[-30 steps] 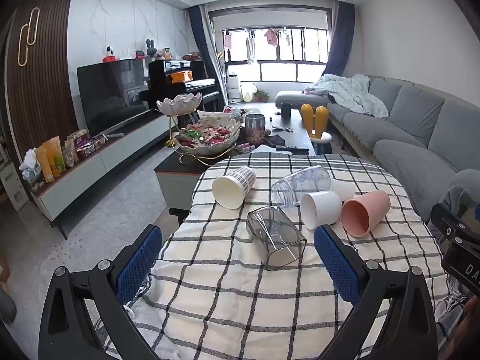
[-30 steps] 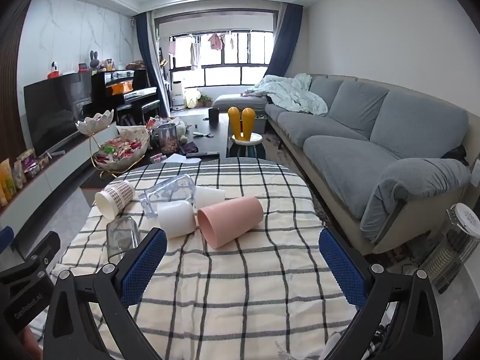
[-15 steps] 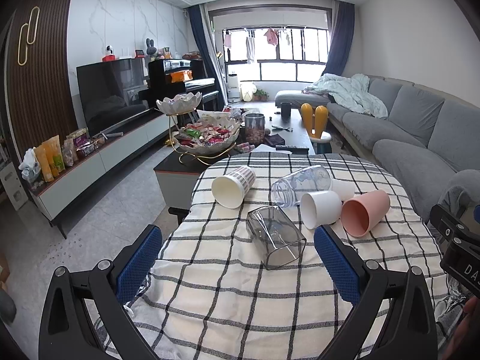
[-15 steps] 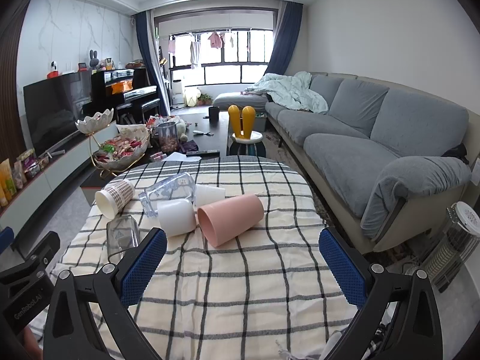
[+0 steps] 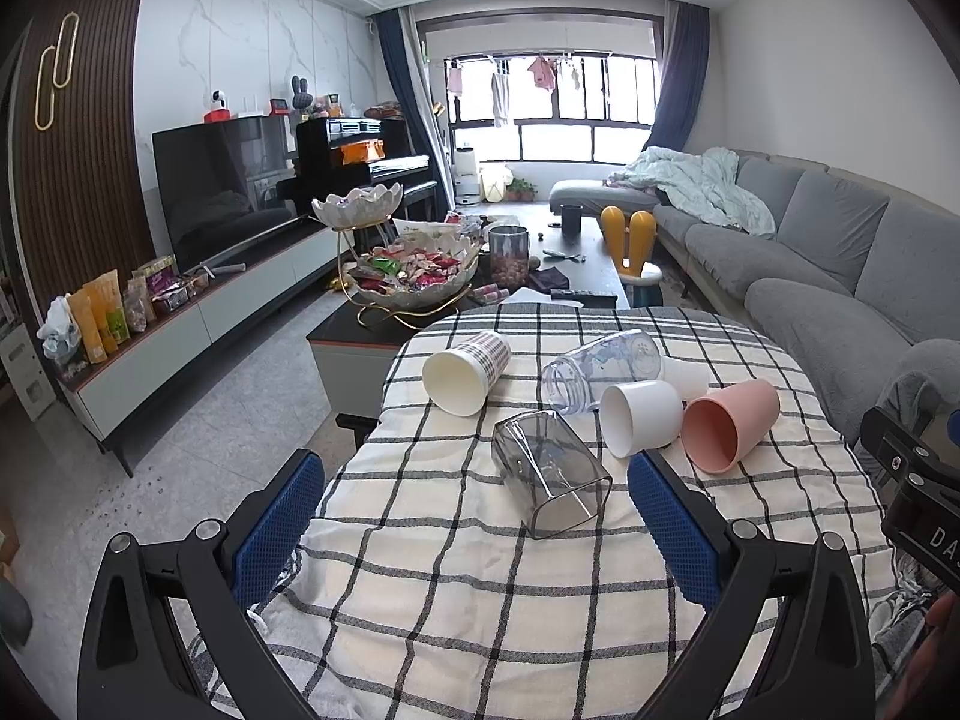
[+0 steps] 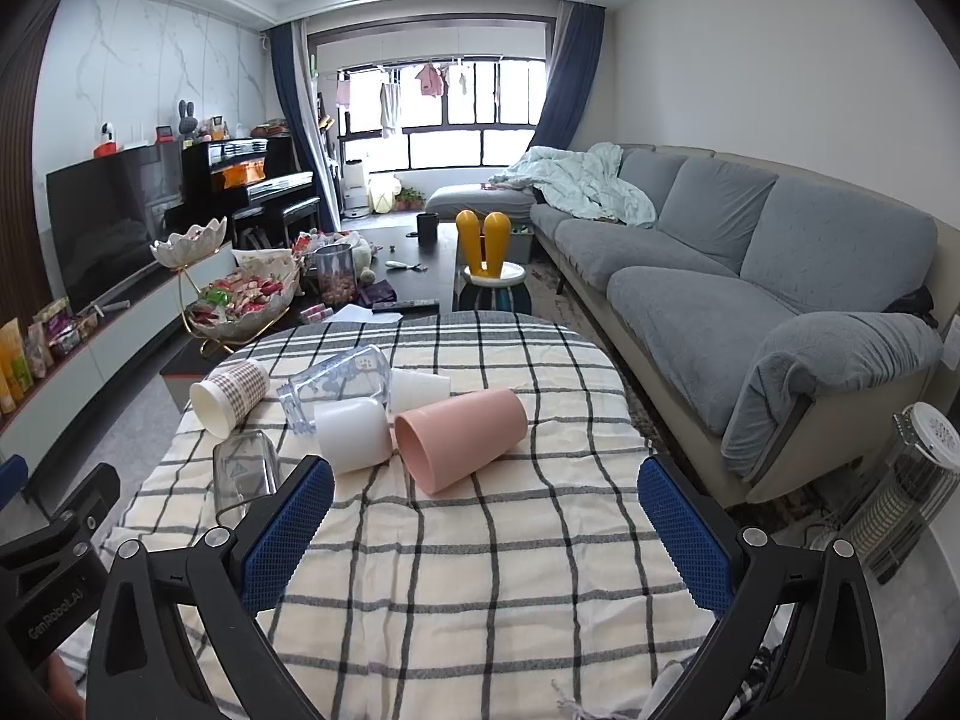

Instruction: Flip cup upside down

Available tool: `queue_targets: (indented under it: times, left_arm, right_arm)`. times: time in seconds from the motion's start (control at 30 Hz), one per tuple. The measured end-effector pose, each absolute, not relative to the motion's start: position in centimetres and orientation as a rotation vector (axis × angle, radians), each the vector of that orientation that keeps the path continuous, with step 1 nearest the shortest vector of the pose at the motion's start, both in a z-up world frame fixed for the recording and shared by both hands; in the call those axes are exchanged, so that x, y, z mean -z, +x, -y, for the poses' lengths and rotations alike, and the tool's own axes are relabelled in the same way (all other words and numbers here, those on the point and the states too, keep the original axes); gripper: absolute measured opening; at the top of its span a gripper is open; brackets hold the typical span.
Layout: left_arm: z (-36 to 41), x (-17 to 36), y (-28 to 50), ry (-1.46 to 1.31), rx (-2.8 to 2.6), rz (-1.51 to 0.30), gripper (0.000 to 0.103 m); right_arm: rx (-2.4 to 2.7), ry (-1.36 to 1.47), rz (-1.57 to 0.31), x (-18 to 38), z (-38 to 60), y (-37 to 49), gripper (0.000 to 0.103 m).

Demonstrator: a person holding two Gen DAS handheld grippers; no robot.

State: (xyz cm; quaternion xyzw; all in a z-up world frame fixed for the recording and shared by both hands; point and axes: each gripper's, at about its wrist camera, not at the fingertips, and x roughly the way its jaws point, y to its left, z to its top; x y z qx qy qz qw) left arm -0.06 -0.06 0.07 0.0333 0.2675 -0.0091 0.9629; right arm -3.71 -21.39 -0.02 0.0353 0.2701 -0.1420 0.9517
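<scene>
Several cups lie on their sides on a checked tablecloth point(image 5: 456, 600): a grey clear square cup point(image 5: 549, 480), a plaid paper cup point(image 5: 465, 369), a clear printed tumbler point(image 5: 600, 369), a white cup point(image 5: 639, 423) and a pink cup point(image 5: 729, 423). My left gripper point(image 5: 474, 516) is open and empty, just short of the grey cup. My right gripper point(image 6: 486, 531) is open and empty, short of the pink cup point(image 6: 459, 438) and the white cup point(image 6: 354, 435). The grey cup point(image 6: 243, 474) lies to its left.
A coffee table point(image 5: 456, 306) with a snack bowl stand point(image 5: 414, 276) and a jar stands beyond the cloth. A grey sofa point(image 6: 750, 282) runs along the right. A TV cabinet point(image 5: 180, 324) is on the left. A heater point(image 6: 912, 492) stands at the right.
</scene>
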Motion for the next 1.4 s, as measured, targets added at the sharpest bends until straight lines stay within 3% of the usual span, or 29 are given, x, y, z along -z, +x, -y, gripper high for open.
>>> queue_targets:
  times: [1.4]
  left_arm:
    - [0.38, 0.52, -0.13, 0.064, 0.022, -0.550, 0.103]
  right_arm:
    - [0.289, 0.075, -0.552, -0.03, 21.45, -3.76, 0.102]
